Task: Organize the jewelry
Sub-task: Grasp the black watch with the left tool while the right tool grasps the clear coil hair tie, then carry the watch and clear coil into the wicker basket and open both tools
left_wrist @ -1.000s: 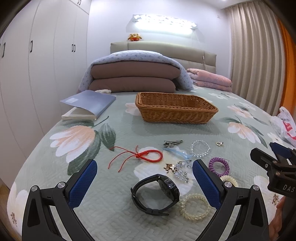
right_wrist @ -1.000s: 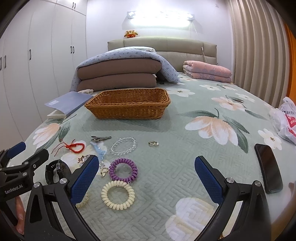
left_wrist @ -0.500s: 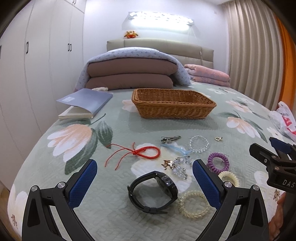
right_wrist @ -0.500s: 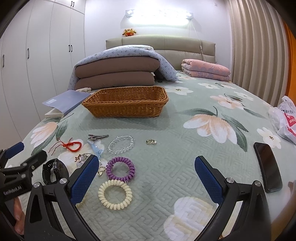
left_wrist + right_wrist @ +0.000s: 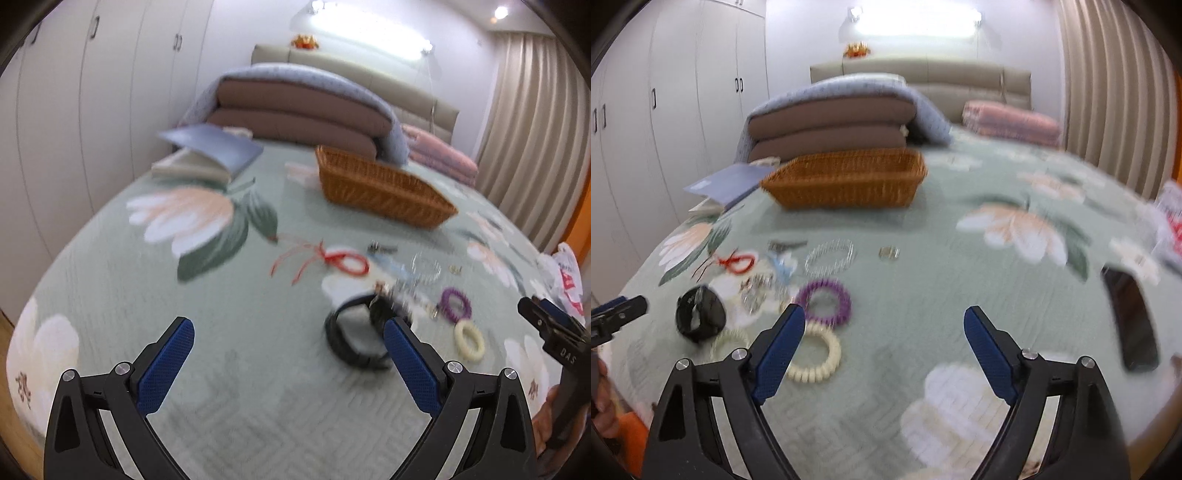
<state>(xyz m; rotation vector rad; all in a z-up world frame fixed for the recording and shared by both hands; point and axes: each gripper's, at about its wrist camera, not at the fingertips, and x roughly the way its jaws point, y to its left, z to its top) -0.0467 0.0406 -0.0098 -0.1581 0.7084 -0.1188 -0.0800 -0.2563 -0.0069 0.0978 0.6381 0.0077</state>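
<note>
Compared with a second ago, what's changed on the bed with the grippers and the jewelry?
Both views have swung and blurred, so the left gripper and right gripper moved; the right one's jaws narrowed slightly. Neither has grasped anything. The jewelry, black watch and wicker basket lie unmoved.

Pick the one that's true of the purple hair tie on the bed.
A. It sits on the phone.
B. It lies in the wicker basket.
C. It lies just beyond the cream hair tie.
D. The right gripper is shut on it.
C: the purple tie lies on the quilt just beyond the cream tie, with the right gripper open and empty.
</note>
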